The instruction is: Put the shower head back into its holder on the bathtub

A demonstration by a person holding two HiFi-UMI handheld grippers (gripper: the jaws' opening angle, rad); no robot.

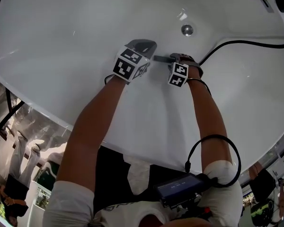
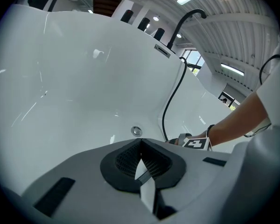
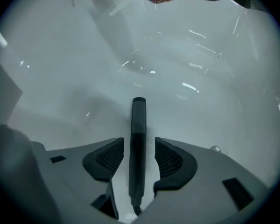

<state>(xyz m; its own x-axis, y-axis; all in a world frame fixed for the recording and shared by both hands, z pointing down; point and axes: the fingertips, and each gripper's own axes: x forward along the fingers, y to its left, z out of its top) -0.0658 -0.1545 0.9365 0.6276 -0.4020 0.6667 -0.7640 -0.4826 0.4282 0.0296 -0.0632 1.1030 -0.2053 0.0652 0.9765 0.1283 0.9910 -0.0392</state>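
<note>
The black stick-shaped shower head (image 3: 138, 134) lies on the white bathtub's floor (image 1: 85, 37). My right gripper (image 3: 139, 155) points steeply down over it. Its jaws stand open on either side of the handle, with a gap showing at each pad. In the head view the shower head (image 1: 160, 58) pokes out to the left of the right gripper (image 1: 174, 59). Its black hose (image 1: 255, 43) runs off to the upper right. My left gripper (image 1: 144, 45) hovers just to its left. In the left gripper view its pads (image 2: 141, 158) meet with nothing between them.
The drain (image 1: 187, 30) sits just beyond both grippers. Dark fittings (image 2: 142, 23) and a curved black faucet (image 2: 186, 18) stand on the far rim, where the hose (image 2: 170, 101) climbs. The tub's near rim (image 1: 132, 150) runs under my forearms.
</note>
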